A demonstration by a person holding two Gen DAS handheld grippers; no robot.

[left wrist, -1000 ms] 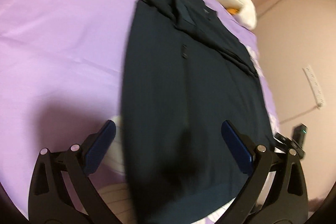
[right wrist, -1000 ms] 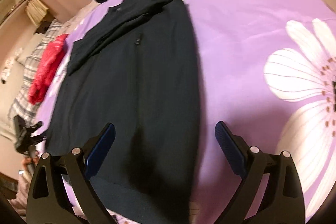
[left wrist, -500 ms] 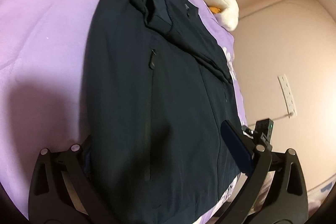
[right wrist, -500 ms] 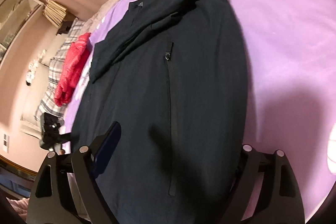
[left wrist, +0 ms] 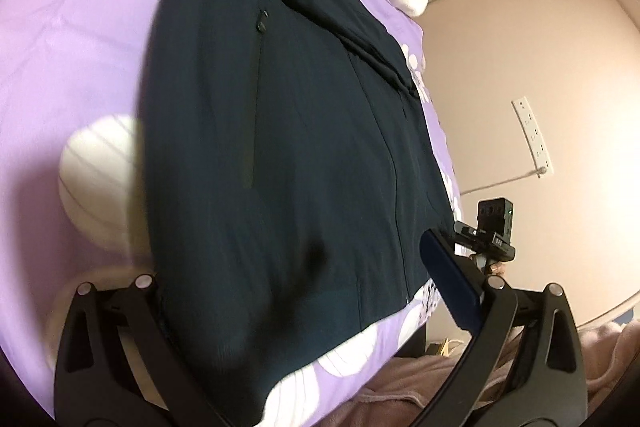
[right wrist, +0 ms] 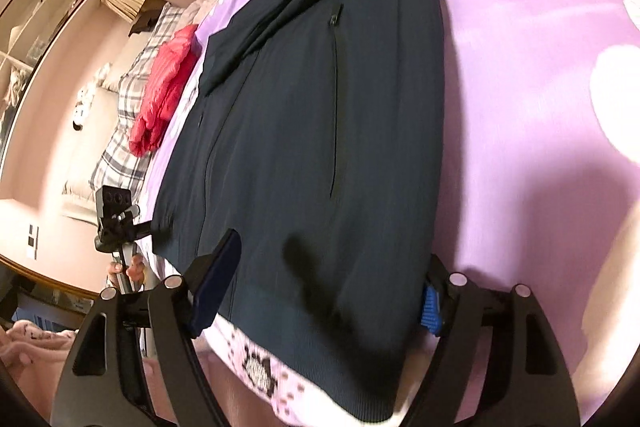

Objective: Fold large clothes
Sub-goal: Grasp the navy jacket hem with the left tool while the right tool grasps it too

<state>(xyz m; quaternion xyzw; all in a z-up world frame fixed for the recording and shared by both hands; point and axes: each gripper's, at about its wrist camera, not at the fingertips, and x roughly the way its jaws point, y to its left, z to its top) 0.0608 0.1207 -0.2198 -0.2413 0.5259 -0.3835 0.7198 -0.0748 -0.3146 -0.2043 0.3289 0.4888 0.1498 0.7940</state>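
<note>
I have the dark jacket (left wrist: 288, 131) lying flat on the purple bed cover (left wrist: 80, 27), filling the middle of both views, its hem toward the lower edge and its collar toward the top. My left tongs (left wrist: 296, 291) are spread wide at the bottom of the left view, straddling the hem; one finger (left wrist: 452, 283) shows its blue pad, the other is hidden under cloth. My right tongs (right wrist: 320, 291) are likewise released, straddling the hem's other side. A red garment (right wrist: 168, 87) lies at the centre left of the right view, near the jacket.
</note>
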